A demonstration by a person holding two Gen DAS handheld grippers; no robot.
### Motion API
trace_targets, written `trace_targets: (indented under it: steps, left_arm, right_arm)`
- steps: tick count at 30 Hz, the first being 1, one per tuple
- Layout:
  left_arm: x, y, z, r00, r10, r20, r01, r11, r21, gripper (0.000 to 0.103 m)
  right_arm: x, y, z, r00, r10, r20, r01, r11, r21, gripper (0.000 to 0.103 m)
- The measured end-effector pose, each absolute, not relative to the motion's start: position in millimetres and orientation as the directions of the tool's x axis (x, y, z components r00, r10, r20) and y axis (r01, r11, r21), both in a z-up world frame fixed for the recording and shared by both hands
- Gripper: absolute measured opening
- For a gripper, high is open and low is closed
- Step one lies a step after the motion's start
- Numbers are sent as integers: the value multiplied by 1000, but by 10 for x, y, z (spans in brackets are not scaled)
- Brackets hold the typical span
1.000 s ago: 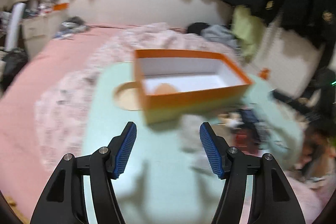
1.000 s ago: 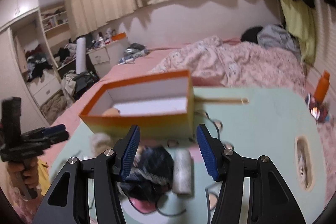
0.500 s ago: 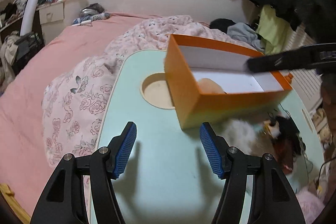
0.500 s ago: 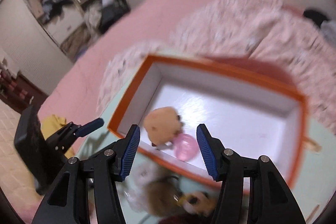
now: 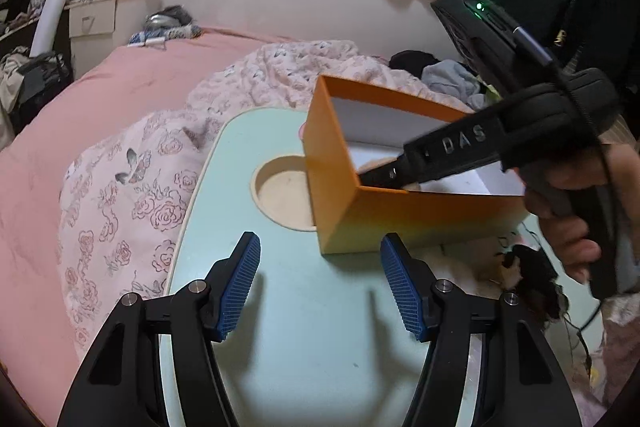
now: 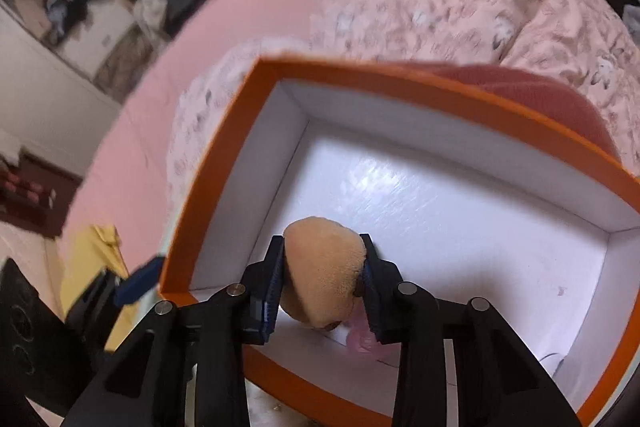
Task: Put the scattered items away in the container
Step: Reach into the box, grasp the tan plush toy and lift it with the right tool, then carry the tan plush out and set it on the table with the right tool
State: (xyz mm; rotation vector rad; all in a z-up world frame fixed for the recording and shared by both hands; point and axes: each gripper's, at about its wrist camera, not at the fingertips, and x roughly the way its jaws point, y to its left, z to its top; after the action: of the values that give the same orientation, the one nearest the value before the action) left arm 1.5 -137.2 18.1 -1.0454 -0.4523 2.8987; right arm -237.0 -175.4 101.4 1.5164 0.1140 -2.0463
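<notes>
Your right gripper [image 6: 322,269] reaches down into the orange box [image 6: 208,187], jaws closing on the tan plush toy [image 6: 320,267] near the box's corner, pads at its flanks. Likely a reposition inside. Your left gripper [image 5: 320,287] hovers empty, half open, over the mint table [image 5: 312,339], just short of the box.

Mint-green lap table [image 5: 304,327] bearing orange box [image 5: 332,187], plush clutter [image 5: 532,279].

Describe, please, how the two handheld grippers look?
Both the left gripper and the right gripper are black, with ribbed blue pads and silver pivot pins. Seen from the left, the right one bears white "DAS" lettering, a green light and a black cable.
</notes>
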Motion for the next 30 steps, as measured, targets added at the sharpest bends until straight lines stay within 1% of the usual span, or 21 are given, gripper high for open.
trace_targets:
  steps: [5, 7, 9, 12, 14, 16, 18, 22, 25, 30]
  left_arm:
    - [166, -1394, 280, -789, 142, -598, 56, -953, -299, 63]
    - [218, -1389, 312, -793, 151, -590, 47, -951, -305, 63]
    - [257, -1373, 337, -796, 156, -585, 41, -950, -309, 63]
    - [307, -1334, 380, -799, 165, -579, 29, -950, -311, 63]
    - [333, -1296, 401, -801, 165, -576, 25, -951, -307, 63]
    - [353, -1244, 418, -800, 168, -576, 14, -954, -298, 63]
    - [363, -1198, 424, -797, 179, -577, 0, -955, -297, 63]
    - [346, -1084, 404, -780, 218, -586, -37, -952, -305, 63]
    - [336, -1006, 386, -772, 214, -599, -48, -959, -281, 63]
    - [354, -951, 379, -768, 224, -600, -60, -958, -281, 63]
  right_arm:
    - [-2189, -1322, 1461, -301, -483, -822, 497, -815, 297, 33]
    - [-1965, -1091, 1694, -362, -503, -785, 510, -812, 285, 33]
    - [-1672, -797, 1891, -414, -546, -729, 528, -796, 296, 34]
    - [-1190, -384, 1979, -452, -608, -653, 537, -770, 346, 35]
    - [-919, -179, 1902, -479, -611, -630, 523, -775, 355, 35]
    - [-692, -27, 1708, -488, -595, -639, 496, -791, 358, 35]
    - [-540, 86, 1444, -483, -564, -670, 456, -815, 359, 35]
    - [-497, 152, 1075, -496, -502, -709, 380, -859, 342, 36]
    - [-570, 83, 946, -479, -519, -708, 378, -850, 367, 37]
    - [-591, -145, 828, -480, -471, -740, 414, -865, 283, 38]
